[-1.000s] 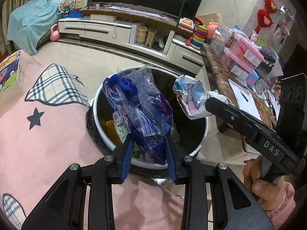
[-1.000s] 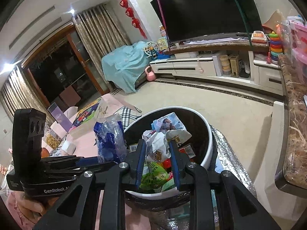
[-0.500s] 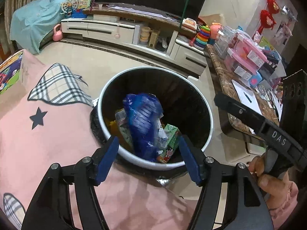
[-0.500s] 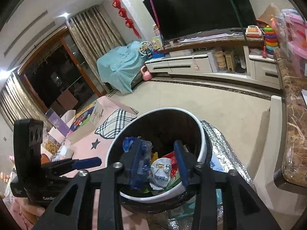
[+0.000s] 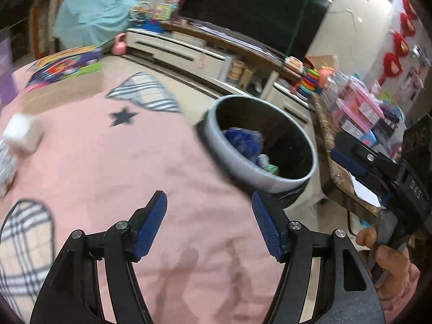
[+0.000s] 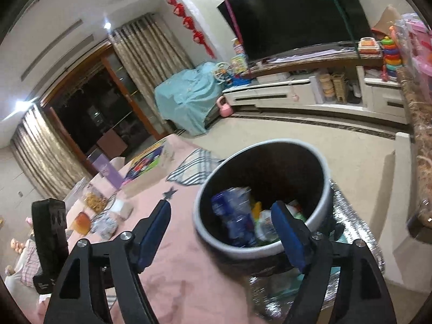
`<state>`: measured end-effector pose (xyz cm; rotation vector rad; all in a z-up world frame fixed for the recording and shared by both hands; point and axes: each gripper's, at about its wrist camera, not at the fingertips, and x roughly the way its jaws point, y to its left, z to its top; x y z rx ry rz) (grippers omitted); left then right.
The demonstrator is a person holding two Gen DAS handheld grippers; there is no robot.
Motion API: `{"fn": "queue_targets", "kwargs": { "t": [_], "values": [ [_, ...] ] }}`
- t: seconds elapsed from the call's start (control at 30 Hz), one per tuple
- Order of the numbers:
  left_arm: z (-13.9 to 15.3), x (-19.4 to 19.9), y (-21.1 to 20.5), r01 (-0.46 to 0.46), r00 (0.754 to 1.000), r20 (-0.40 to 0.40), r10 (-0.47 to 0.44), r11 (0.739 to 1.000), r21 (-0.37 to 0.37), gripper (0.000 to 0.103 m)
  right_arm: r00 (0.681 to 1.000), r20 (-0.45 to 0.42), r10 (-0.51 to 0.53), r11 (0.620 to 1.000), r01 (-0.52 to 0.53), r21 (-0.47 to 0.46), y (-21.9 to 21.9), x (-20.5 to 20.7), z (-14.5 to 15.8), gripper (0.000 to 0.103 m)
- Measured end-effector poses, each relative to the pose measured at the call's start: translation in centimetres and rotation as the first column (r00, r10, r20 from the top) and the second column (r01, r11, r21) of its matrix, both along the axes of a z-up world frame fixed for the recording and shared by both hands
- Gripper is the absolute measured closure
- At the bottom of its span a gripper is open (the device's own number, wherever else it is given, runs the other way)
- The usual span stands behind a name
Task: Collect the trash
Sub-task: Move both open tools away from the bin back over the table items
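Note:
The round grey-rimmed trash bin [image 5: 272, 183] [image 6: 262, 251] stands at the edge of the pink cloth [image 5: 108, 178]. Inside it lie a blue plastic bag [image 5: 243, 140] [image 6: 232, 216] and other wrappers [image 6: 266, 221]. My left gripper [image 5: 208, 198] is open and empty, hovering over the pink cloth to the left of the bin. My right gripper [image 6: 222, 206] hangs just short of the bin's near rim. Its jaws are opening, and nothing is between them. From the left wrist view it [image 5: 340, 148] shows at the right, held by a hand [image 5: 388, 259].
A white box [image 5: 21, 132] and a crumpled wrapper [image 5: 5, 167] lie on the cloth at far left. Snack bags [image 6: 94, 199] and a colourful box [image 6: 145, 162] sit farther back. A marble-topped table [image 6: 421, 135] with pink boxes [image 5: 359, 108] runs along the right.
Both grippers opened and dropped their trash into the bin: the blue bag from the left, the crumpled wrapper from the right. The left gripper then swung left over the pink cloth.

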<state>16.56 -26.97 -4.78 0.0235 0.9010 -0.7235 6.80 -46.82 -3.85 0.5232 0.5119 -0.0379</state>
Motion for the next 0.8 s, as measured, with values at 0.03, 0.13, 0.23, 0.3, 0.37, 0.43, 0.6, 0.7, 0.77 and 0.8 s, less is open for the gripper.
{"fn": "queue_targets", "kwargs": {
  "t": [0.03,0.13,0.23,0.3,0.37,0.43,0.6,0.7,0.77,0.8],
  "values": [
    [-0.1,0.0,0.9,-0.023,1.000,0.004,0.023,1.000,0.000,0.036,1.000,0.002,0.011,1.000,-0.011,-0.001,0.5,0.1,0.0,0.017],
    [-0.3,-0.2,4.1,-0.104,0.995,0.011,0.104,0.995,-0.006,0.036,0.998,0.001,0.060,0.998,-0.060,-0.008,3.0,0.6,-0.3,0.015],
    [-0.8,-0.4,7.1,-0.161,0.987,0.006,0.161,0.987,-0.018,0.036,0.995,-0.014,0.102,0.995,-0.103,-0.008,5.1,1.3,-0.9,0.014],
    [-1.0,-0.5,8.6,-0.196,0.981,0.014,0.196,0.981,-0.017,0.036,0.992,-0.021,0.127,0.992,-0.127,-0.001,6.2,1.8,-1.2,0.014],
    [-1.1,-0.6,10.1,-0.237,0.971,0.031,0.237,0.972,-0.006,0.036,0.988,-0.023,0.153,0.988,-0.153,0.002,7.4,2.2,-1.5,0.013],
    [-1.3,-0.7,11.3,-0.258,0.965,0.041,0.258,0.966,0.001,0.036,0.985,-0.028,0.172,0.985,-0.172,0.001,8.3,2.5,-1.8,0.013],
    [-1.8,-0.8,14.4,-0.319,0.947,0.040,0.319,0.948,-0.008,0.036,0.974,-0.055,0.221,0.975,-0.222,-0.004,11.0,3.5,-2.2,0.007],
    [-2.3,-0.9,16.1,-0.344,0.938,0.039,0.344,0.939,-0.003,0.036,0.967,-0.064,0.247,0.968,-0.249,-0.015,12.5,3.8,-2.4,0.006],
    [-2.5,-0.8,17.0,-0.360,0.932,0.032,0.360,0.933,-0.003,0.036,0.962,-0.072,0.263,0.964,-0.266,-0.021,13.3,4.2,-2.6,0.006],
    [-2.6,-0.7,17.3,-0.365,0.931,0.030,0.365,0.931,-0.003,0.036,0.959,-0.077,0.273,0.961,-0.276,-0.025,13.9,4.5,-2.7,0.006]
  ]
}}
